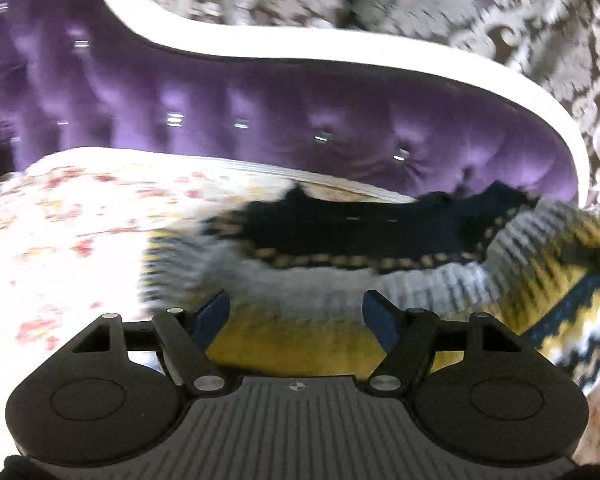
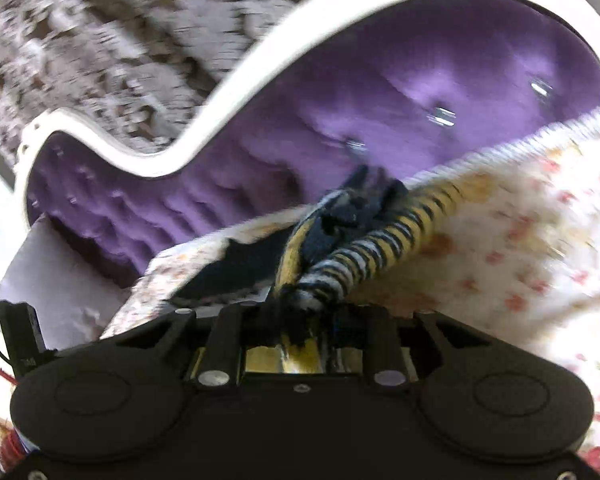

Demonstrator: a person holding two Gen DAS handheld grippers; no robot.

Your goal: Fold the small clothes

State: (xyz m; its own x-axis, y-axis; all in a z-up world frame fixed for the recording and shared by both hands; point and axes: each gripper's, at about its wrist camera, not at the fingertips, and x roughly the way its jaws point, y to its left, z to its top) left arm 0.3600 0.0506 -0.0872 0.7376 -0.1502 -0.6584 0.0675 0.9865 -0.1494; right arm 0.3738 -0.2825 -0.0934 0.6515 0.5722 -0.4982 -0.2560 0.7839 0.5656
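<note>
A small knitted sweater (image 1: 340, 276) in grey, mustard yellow and navy lies on a floral bedspread (image 1: 68, 232) in the left wrist view, its dark neck part toward the headboard. My left gripper (image 1: 296, 314) hovers just over the sweater's near yellow part, open, with nothing between its blue pads (image 1: 214, 312). In the right wrist view my right gripper (image 2: 304, 312) is shut on a bunched striped fold of the same sweater (image 2: 364, 252), lifted off the bed, so the knit stretches away from the jaws. Its fingertips are hidden by the fabric.
A purple tufted headboard (image 1: 260, 116) with a curved white frame (image 1: 340, 50) rises behind the bed. Patterned grey wallpaper (image 1: 480, 4) is beyond it. In the right wrist view a white bedside surface (image 2: 40, 280) and a black device (image 2: 20, 332) are at the left.
</note>
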